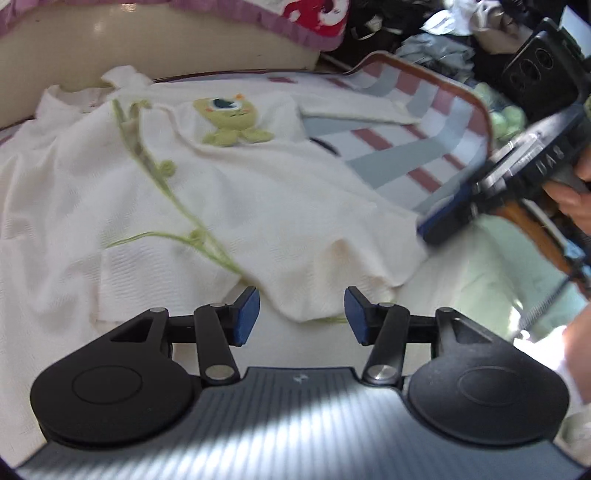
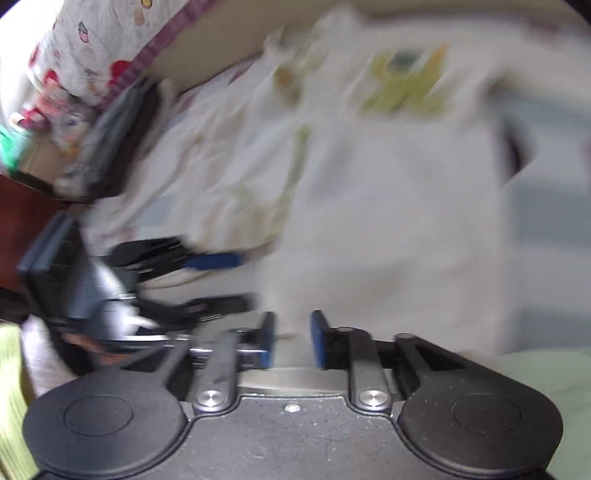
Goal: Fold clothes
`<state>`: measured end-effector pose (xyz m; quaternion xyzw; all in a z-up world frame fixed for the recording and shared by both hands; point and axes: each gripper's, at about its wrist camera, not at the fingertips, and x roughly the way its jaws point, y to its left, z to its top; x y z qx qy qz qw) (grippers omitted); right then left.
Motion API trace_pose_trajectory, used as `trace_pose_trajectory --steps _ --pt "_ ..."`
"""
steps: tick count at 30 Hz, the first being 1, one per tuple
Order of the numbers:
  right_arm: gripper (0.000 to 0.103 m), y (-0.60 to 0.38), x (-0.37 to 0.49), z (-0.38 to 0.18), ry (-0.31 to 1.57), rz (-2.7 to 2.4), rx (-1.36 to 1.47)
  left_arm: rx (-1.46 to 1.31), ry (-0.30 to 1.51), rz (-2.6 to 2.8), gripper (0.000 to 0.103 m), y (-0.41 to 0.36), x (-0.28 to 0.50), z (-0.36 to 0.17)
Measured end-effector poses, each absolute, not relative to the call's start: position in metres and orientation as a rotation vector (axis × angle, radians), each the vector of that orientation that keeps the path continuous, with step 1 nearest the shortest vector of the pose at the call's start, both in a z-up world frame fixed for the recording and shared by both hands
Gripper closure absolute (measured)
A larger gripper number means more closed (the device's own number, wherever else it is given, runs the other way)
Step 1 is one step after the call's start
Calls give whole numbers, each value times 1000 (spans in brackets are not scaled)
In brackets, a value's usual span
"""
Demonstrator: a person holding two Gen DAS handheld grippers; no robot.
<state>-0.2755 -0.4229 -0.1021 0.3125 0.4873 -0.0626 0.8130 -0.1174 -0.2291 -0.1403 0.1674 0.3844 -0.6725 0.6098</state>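
Observation:
A cream knit garment (image 1: 229, 192) with a green one-eyed monster patch (image 1: 229, 118) and green drawstrings (image 1: 166, 184) lies spread on the bed. My left gripper (image 1: 301, 317) is open, and the garment's near hem lies just ahead of its blue pads (image 1: 247, 314). My right gripper (image 1: 432, 225) hangs at the garment's right edge, held by a person's hand (image 1: 572, 199). The right wrist view is blurred: the right gripper (image 2: 293, 339) has its pads apart with nothing pressed between them, above the garment (image 2: 388, 221). The left gripper (image 2: 229, 282) shows at the left.
A striped red, grey and white cloth (image 1: 406, 140) with a brown border lies under the garment at the right. Loose clothes (image 1: 436, 48) are piled at the back right. A quilt with a pink edge (image 1: 258, 22) lies behind. Pale green sheet (image 1: 480, 266) shows near right.

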Motion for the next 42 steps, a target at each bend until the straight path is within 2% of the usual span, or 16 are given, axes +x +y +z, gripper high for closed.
trace_pose_trajectory --steps 1,6,9,12,13,14,15,16,21,25,30,35,39,42 --pt "56 -425 -282 -94 1051 -185 588 380 895 -1585 55 -229 -120 -138" --pt "56 -432 -304 -91 1167 -321 290 406 894 -1702 57 -242 -141 -133" --pt "56 -436 -305 -101 1202 -322 281 445 941 -1696 57 -261 -149 -140" --pt "57 -436 -308 -111 1197 -310 289 457 1050 -1623 51 -277 -147 -156" --pt "66 -435 -304 -115 1197 -316 289 449 1085 -1607 52 -280 -145 -160" --pt "93 -434 -300 -118 1197 -323 288 441 1119 -1590 56 -283 -143 -165" --pt "103 -435 -300 -118 1188 -329 301 442 1132 -1578 82 -285 -142 -168" --pt "102 -436 -300 -118 1178 -336 316 459 1102 -1571 94 -283 -142 -168" --pt "102 -460 -330 -93 1022 -441 512 437 1000 -1515 94 -264 -128 -153" --pt "102 -466 -351 -90 973 -492 600 363 938 -1548 94 -242 -114 -126" --pt "102 -466 -369 -94 984 -536 603 353 917 -1580 94 -206 -104 -106" --pt "102 -467 -373 -110 1023 -559 627 439 960 -1596 97 -198 -117 -117" --pt "102 -462 -380 -95 982 -524 606 493 980 -1602 97 -198 -127 -120" --pt "101 -459 -383 -101 1056 -515 568 553 1035 -1599 97 -199 -131 -132"
